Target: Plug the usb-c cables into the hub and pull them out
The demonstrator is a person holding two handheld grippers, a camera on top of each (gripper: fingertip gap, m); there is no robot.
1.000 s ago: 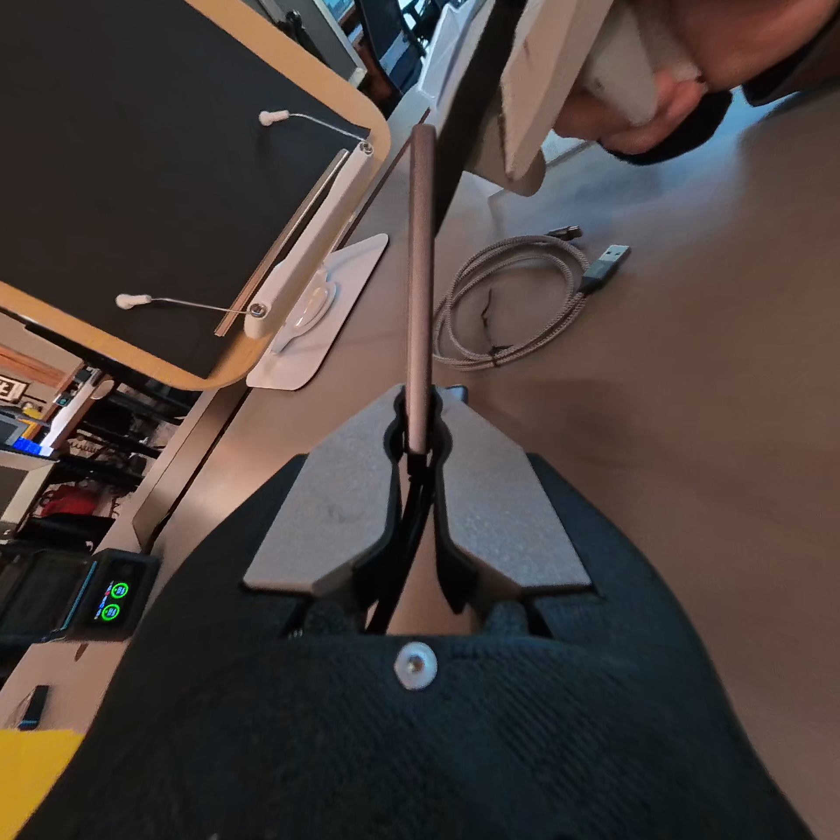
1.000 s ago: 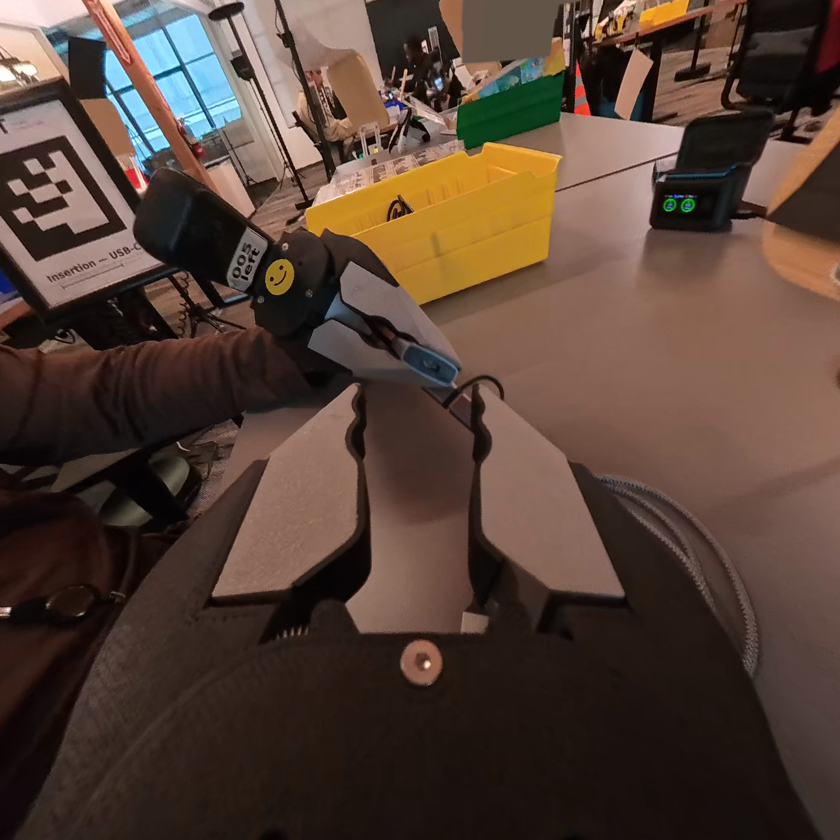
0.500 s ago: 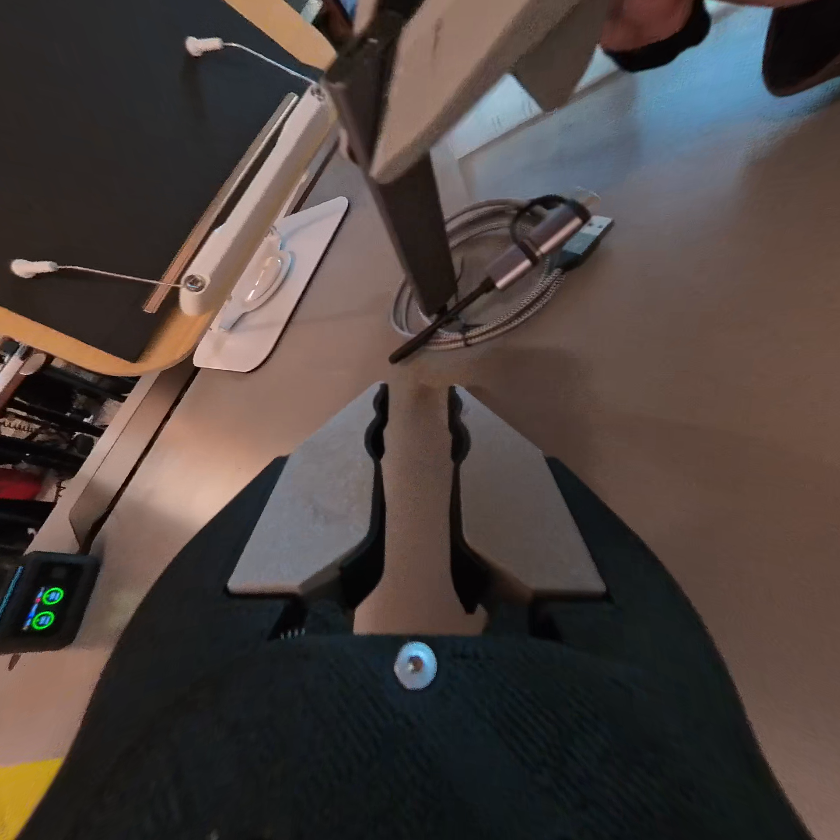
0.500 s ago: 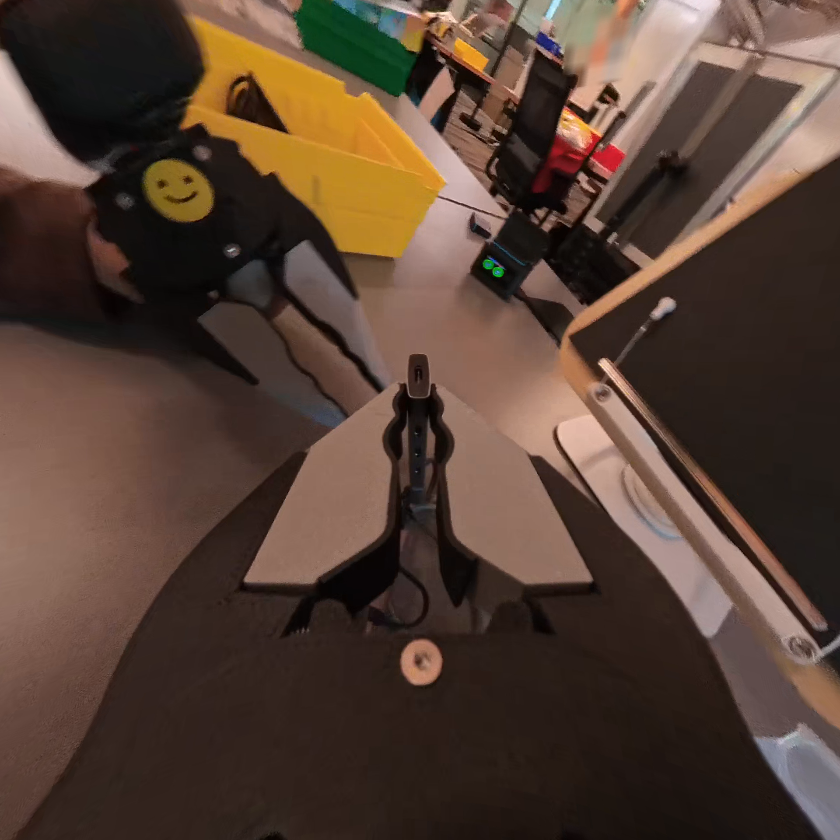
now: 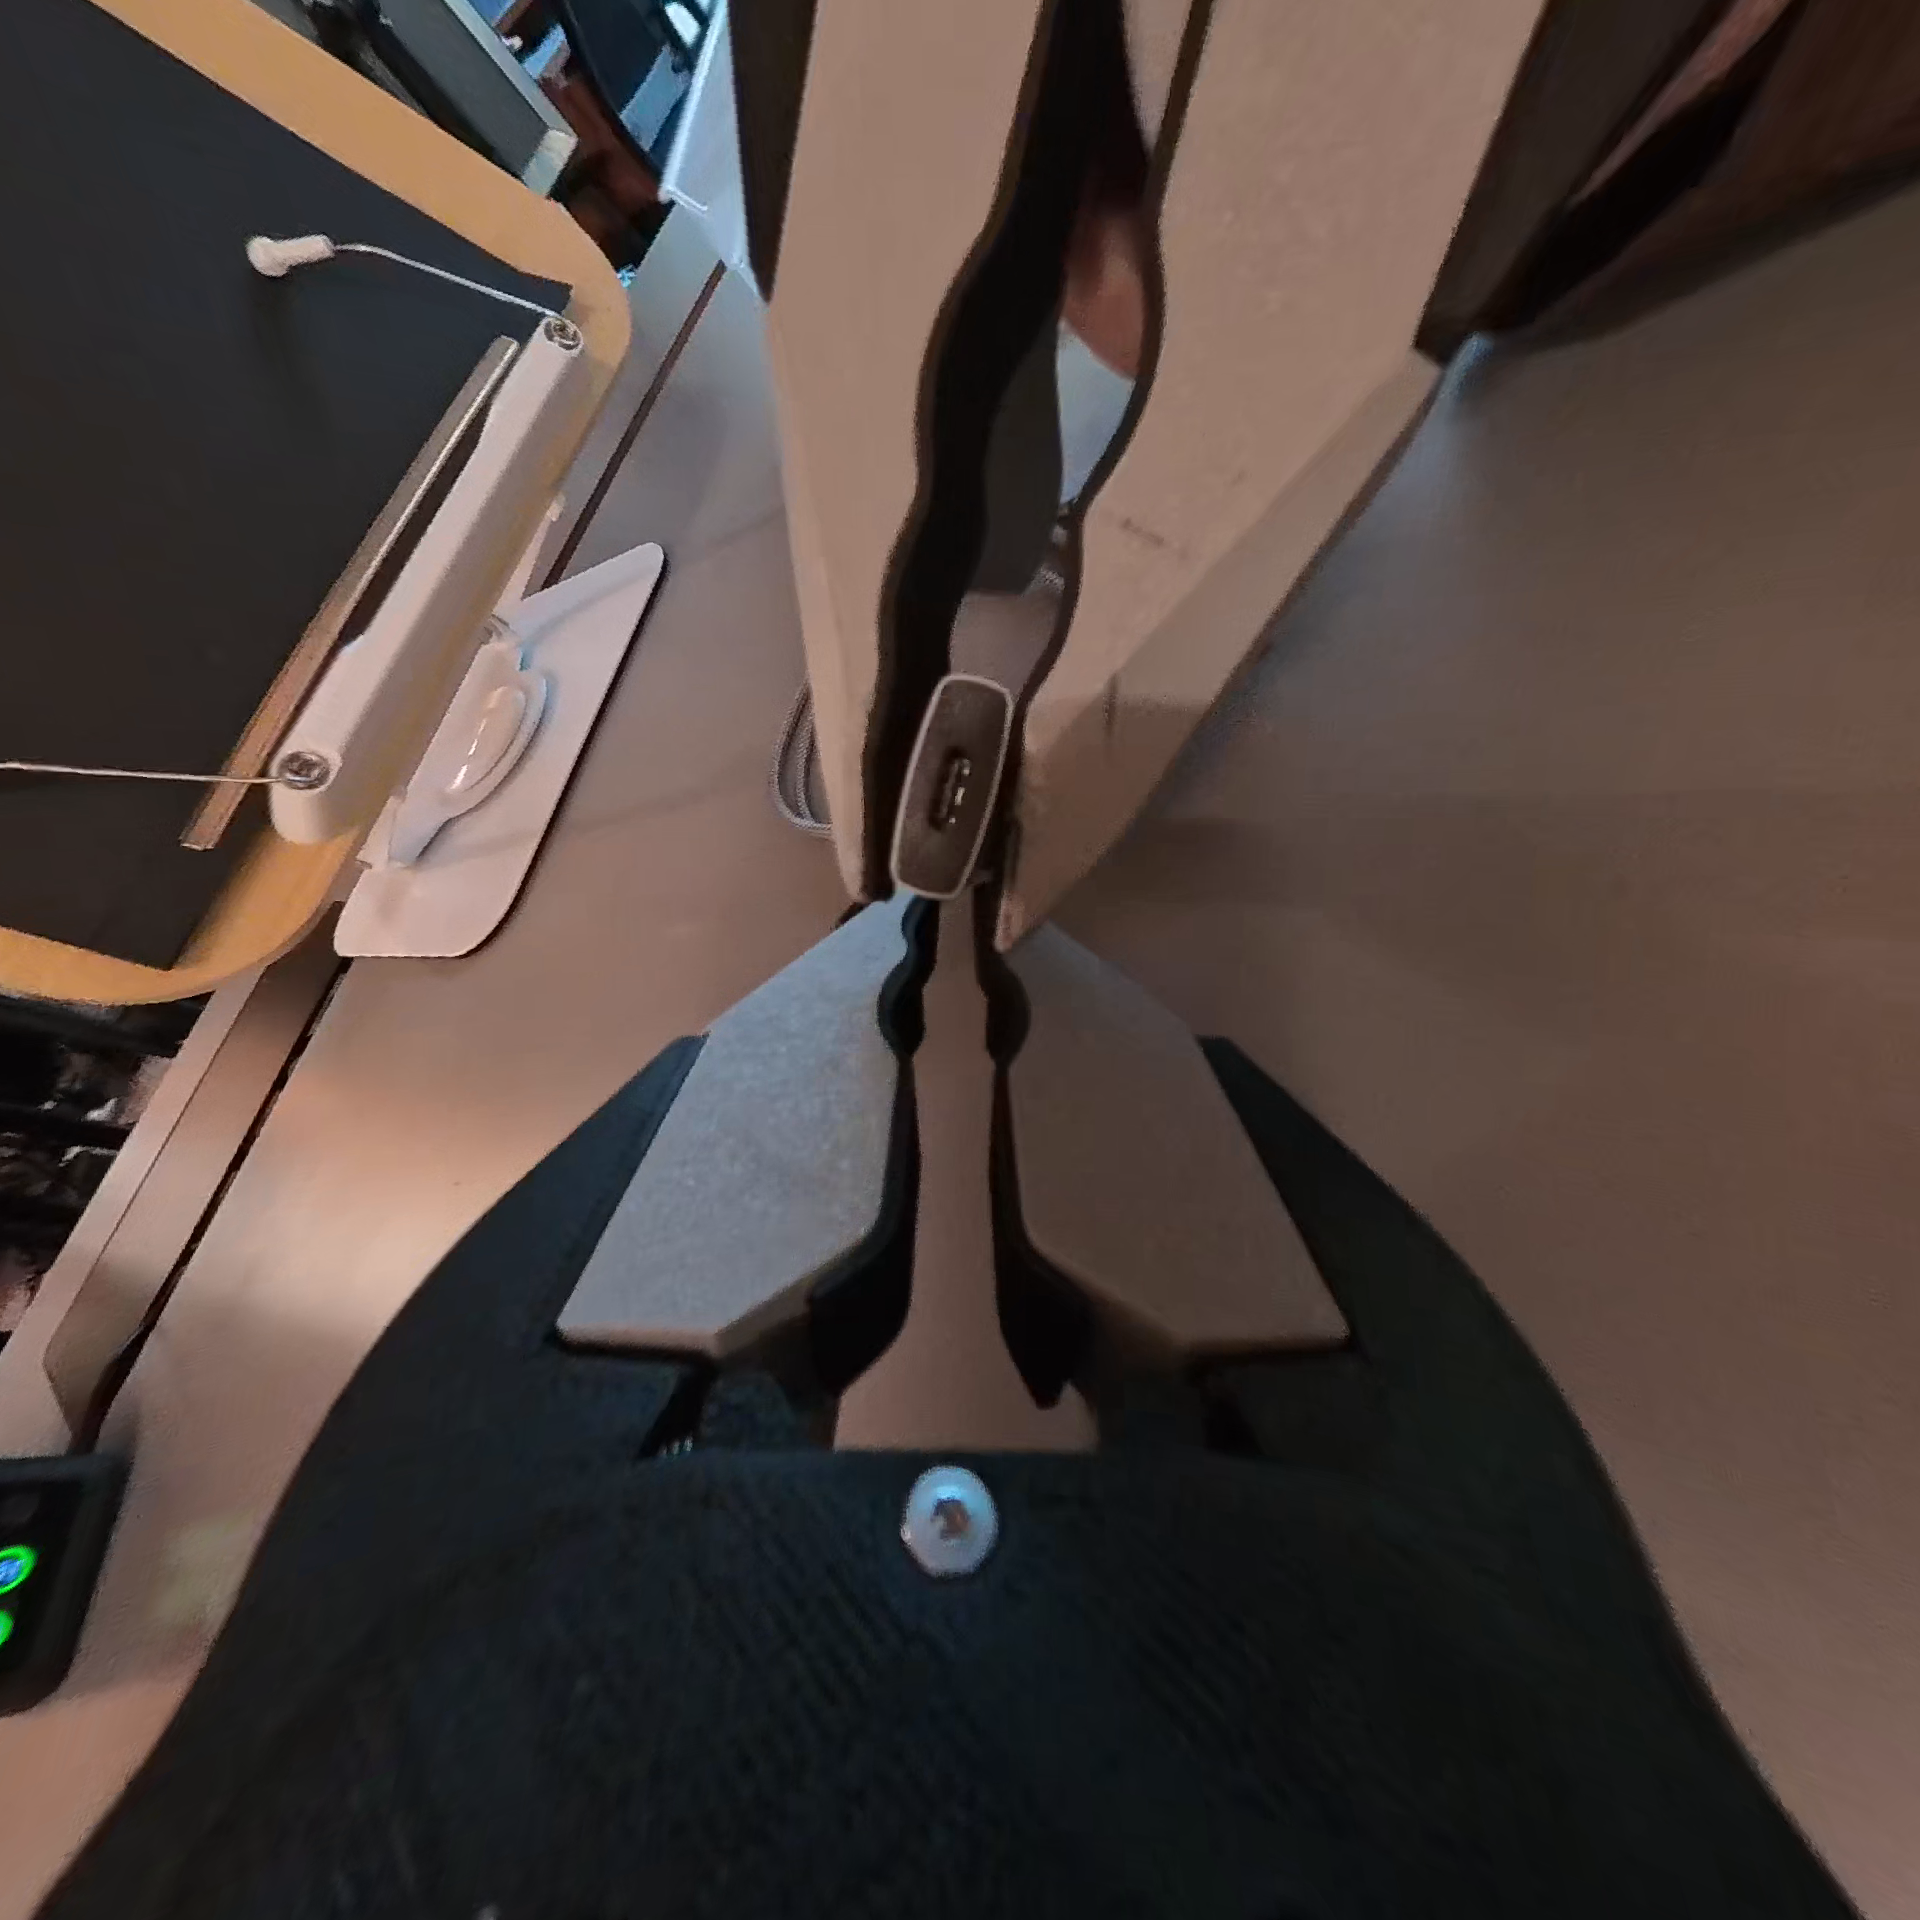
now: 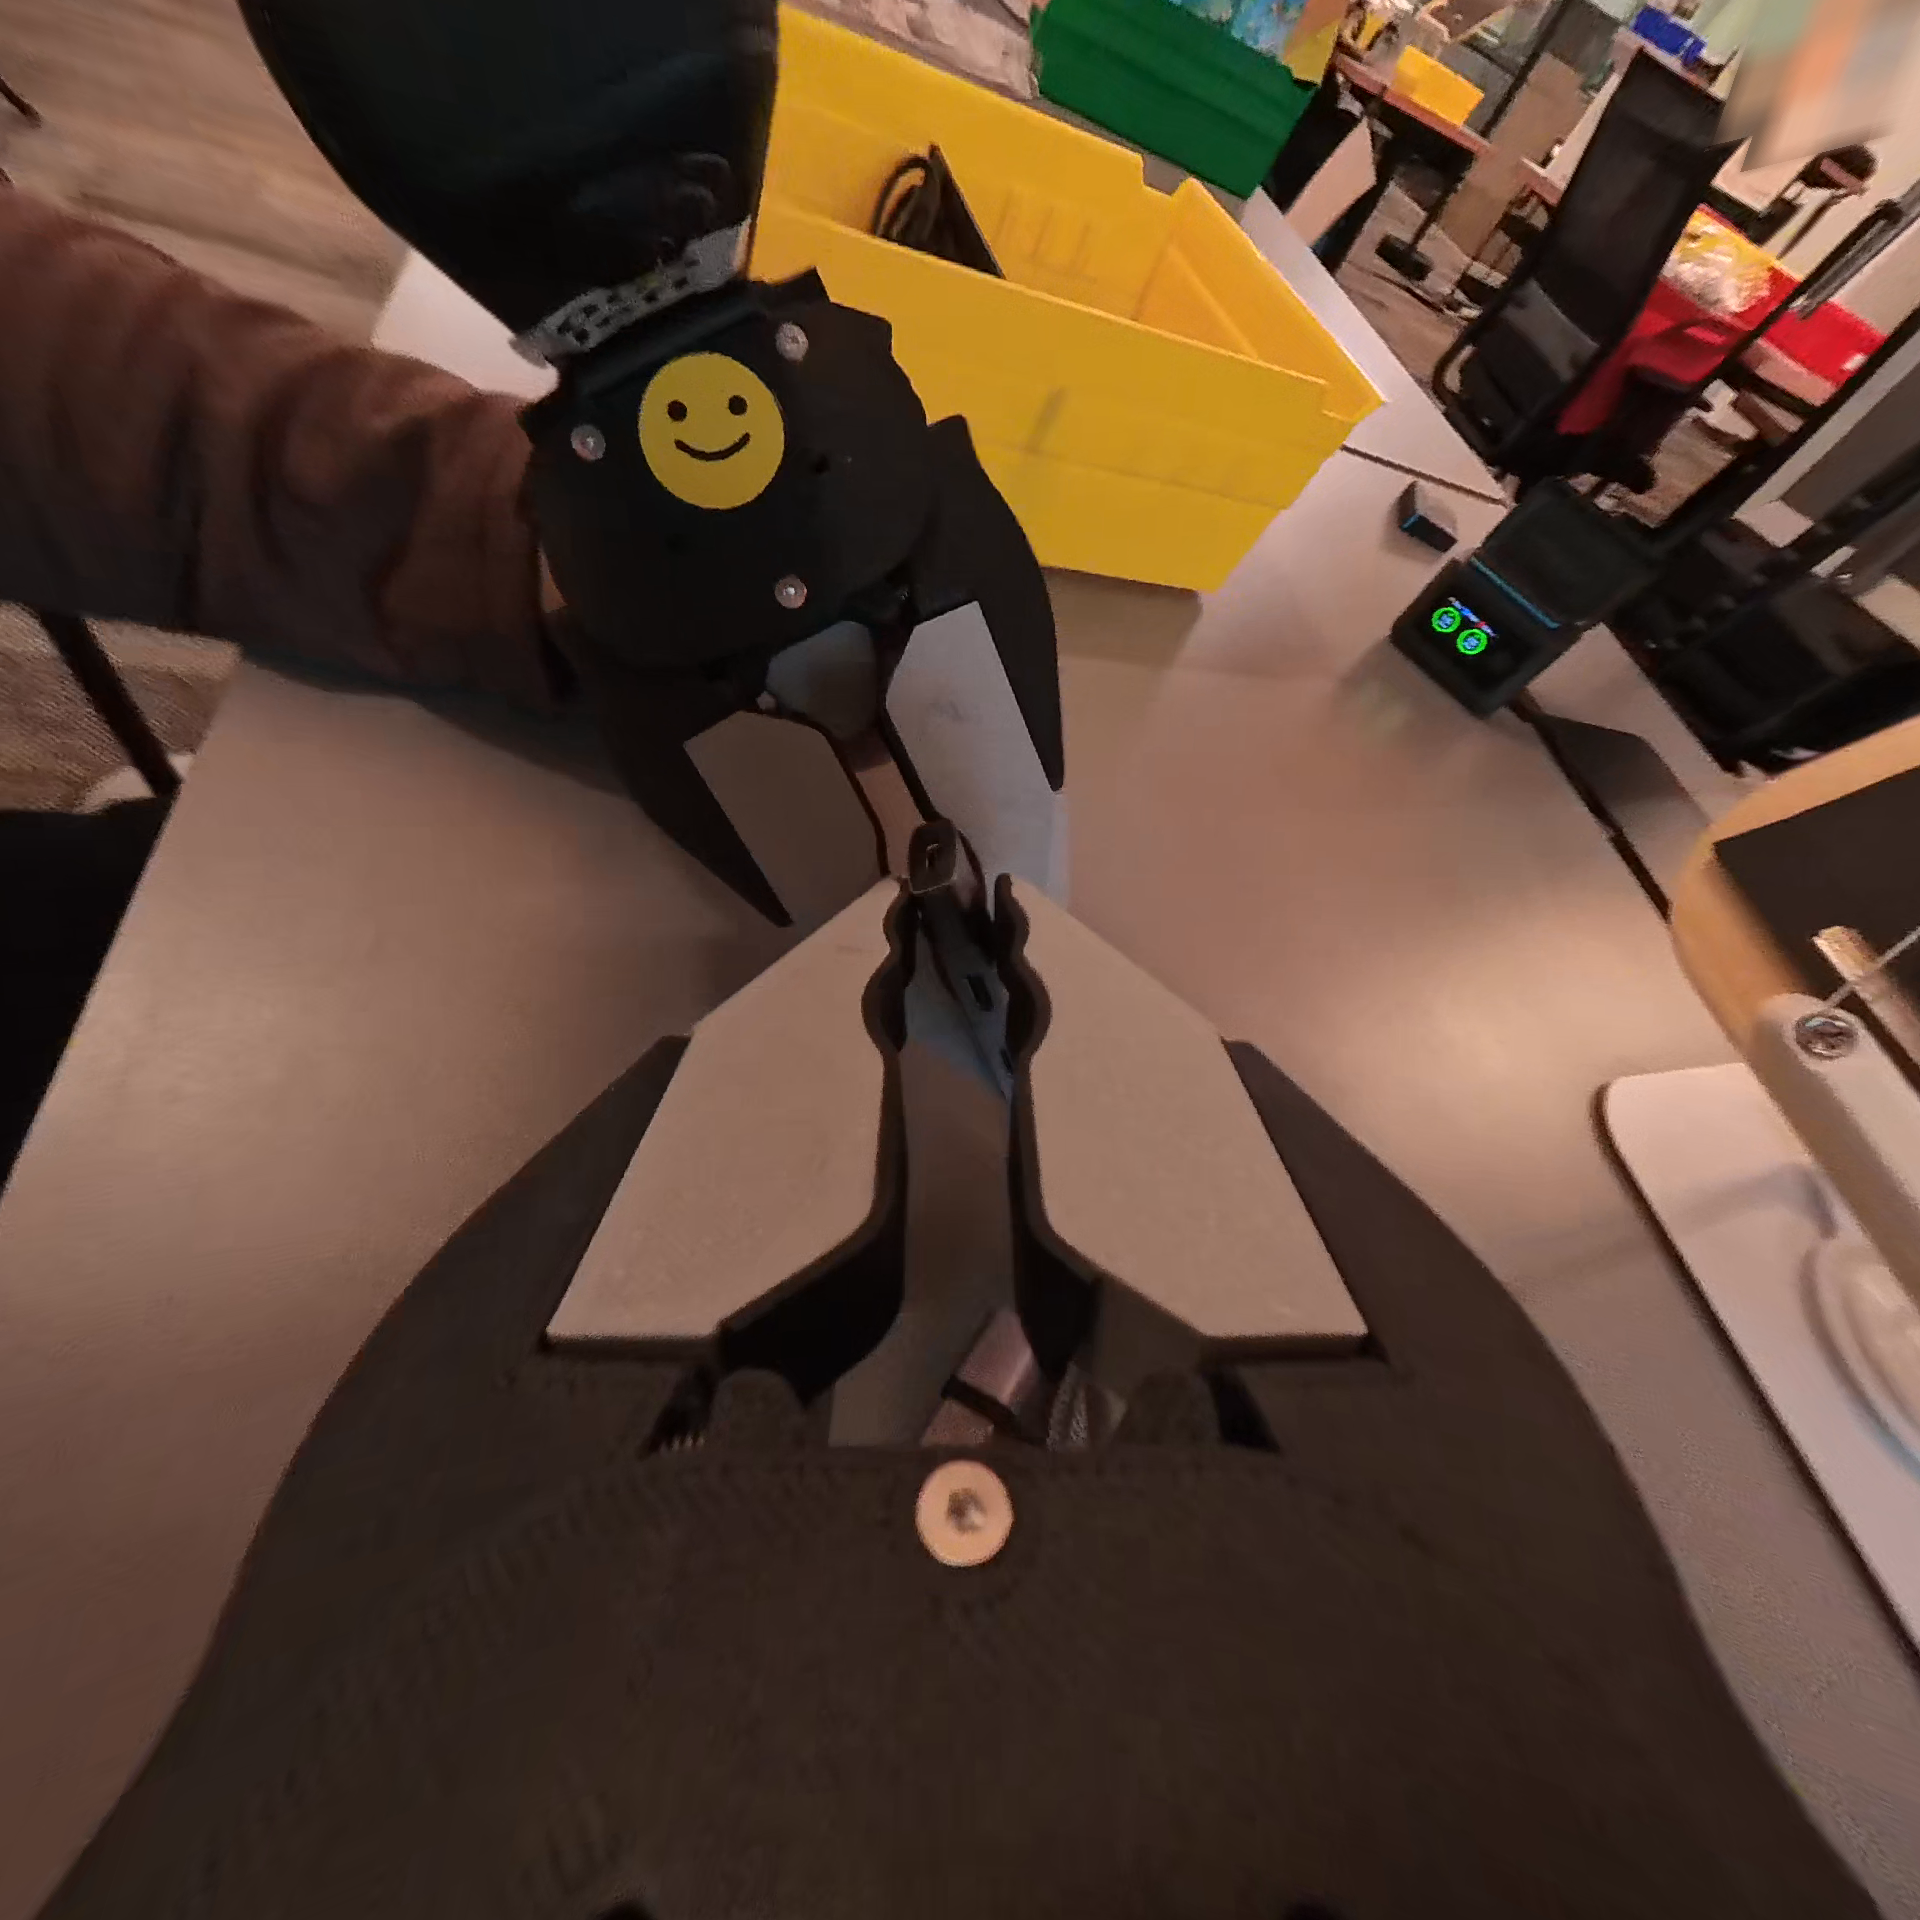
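Observation:
My right gripper is shut on the slim grey hub, whose end sticks out past the fingertips. In the left wrist view the right gripper comes down from the top, with the hub end-on and its port facing the camera. My left gripper is empty, its jaws a narrow gap apart, tips just under the hub's end. It faces me in the right wrist view, with a yellow smiley sticker. A grey braided cable lies on the table behind; its plug shows under the right gripper.
A black board with a wooden rim stands on a white stand at the left. A yellow bin and a green bin stand behind the left gripper. A small black device with green lights sits nearby. A person's sleeve shows. My right fingertips sit around 6 centimeters from my left ones.
The left gripper let go of the hub and the right gripper took it. The right gripper then turned the hub's end toward the left gripper, whose jaws have narrowed.

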